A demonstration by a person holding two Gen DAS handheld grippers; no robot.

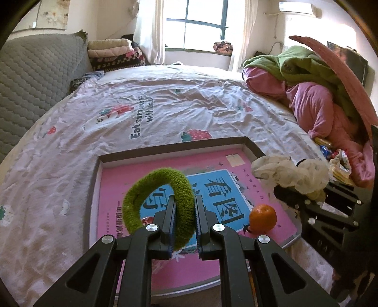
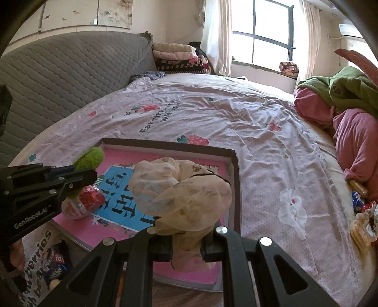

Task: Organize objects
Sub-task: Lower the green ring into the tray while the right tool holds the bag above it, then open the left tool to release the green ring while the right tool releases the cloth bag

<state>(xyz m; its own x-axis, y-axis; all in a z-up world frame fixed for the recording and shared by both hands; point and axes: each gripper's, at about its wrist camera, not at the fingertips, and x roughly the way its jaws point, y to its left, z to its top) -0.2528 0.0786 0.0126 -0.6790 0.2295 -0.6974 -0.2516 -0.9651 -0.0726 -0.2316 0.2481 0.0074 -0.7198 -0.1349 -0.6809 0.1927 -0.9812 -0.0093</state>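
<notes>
Green hair ring [image 1: 163, 200] in left tongs [image 1: 184, 222]; cream scrunchie [image 2: 182, 191] in right tongs [image 2: 187, 250]; "GenRobot.AI"

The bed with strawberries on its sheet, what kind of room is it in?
Most likely a bedroom in a home: the wide bed with a strawberry-print sheet, the stack of folded blankets by the curtained window, and the grey quilted headboard.
</notes>
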